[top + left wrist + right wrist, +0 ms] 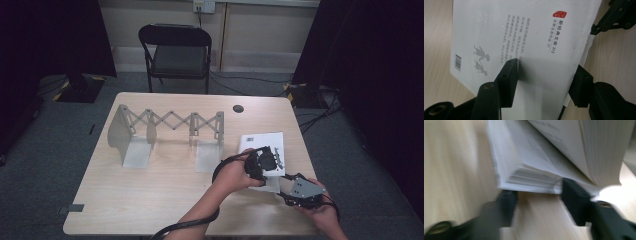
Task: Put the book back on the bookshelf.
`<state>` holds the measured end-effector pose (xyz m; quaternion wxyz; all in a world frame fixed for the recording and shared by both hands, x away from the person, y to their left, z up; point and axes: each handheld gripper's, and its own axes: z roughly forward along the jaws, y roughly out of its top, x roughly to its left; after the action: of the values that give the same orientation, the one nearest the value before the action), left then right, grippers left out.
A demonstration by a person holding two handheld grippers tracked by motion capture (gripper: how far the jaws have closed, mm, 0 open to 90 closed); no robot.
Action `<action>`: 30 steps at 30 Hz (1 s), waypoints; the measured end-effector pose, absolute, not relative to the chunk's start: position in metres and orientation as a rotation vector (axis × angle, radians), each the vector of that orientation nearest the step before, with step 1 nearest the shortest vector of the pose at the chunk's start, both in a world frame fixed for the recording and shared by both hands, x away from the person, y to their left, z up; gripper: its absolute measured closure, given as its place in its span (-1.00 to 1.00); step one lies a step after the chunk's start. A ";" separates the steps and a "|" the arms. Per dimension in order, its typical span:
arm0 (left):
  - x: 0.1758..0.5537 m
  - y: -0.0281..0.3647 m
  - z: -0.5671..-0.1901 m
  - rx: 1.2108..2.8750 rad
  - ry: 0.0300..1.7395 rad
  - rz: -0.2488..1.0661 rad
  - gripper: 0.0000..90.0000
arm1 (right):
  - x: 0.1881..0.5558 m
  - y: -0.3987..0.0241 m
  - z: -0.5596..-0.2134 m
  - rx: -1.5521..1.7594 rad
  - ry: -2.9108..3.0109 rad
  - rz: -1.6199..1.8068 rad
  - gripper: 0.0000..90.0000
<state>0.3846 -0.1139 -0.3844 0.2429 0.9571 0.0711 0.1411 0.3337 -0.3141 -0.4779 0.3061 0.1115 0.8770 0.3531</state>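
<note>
A white paperback book [261, 141] lies at the right side of the wooden table [150, 200]. In the left gripper view its back cover [536, 30] shows a barcode, a red seal and printed text. My left gripper [546, 75] has one jaw down on that cover and the other at the book's edge, gripping it; in the high view this gripper [265, 161] sits over the book's near half. My right gripper [284, 190] comes at the book's near corner. Its view is blurred: the lower block of pages [531, 177] lies at the tips of my right gripper [537, 195], and the upper pages [599, 150] are lifted off it.
An expandable metal bookend rack [165, 131] stands at the table's middle left. A round cable hole [238, 108] sits near the far edge. Beyond the table stands a black folding chair [175, 50], with cables on the floor.
</note>
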 end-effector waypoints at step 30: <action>0.374 -0.082 -0.445 2.549 0.327 0.371 -0.50 | 0.342 -0.338 -0.469 0.773 2.358 1.173 -0.13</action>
<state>0.3743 -0.0818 -0.4454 0.2690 0.9455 0.1214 0.1375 0.3420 -0.3379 -0.4694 0.1969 0.2760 0.8423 0.4190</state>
